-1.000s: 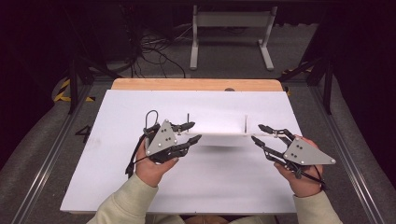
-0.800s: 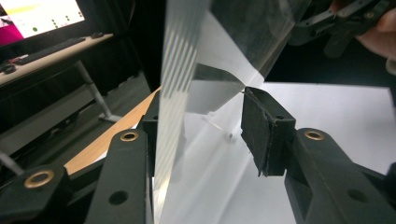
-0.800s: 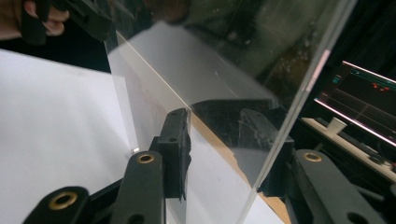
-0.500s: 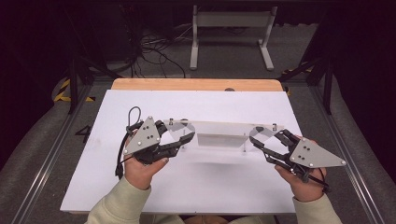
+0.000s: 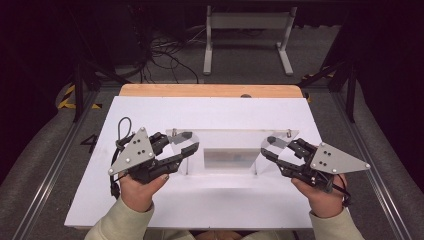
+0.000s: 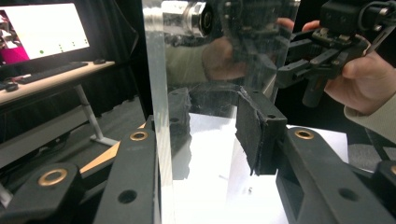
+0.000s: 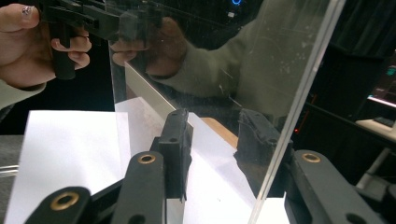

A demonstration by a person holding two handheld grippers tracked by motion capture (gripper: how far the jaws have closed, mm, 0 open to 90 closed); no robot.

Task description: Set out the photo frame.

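One clear acrylic panel is raised above the white table, with small metal pins at its corners, spanning the gap between both hands. The left gripper has its jaws on either side of the panel's left end; they have just been closing, and in the left gripper view the pads bracket the sheet's edge, so it appears clamped. The right gripper holds the panel's right end likewise, its pads on both faces. Beyond the table's wooden edge, cables lie on the floor beside a white stand.
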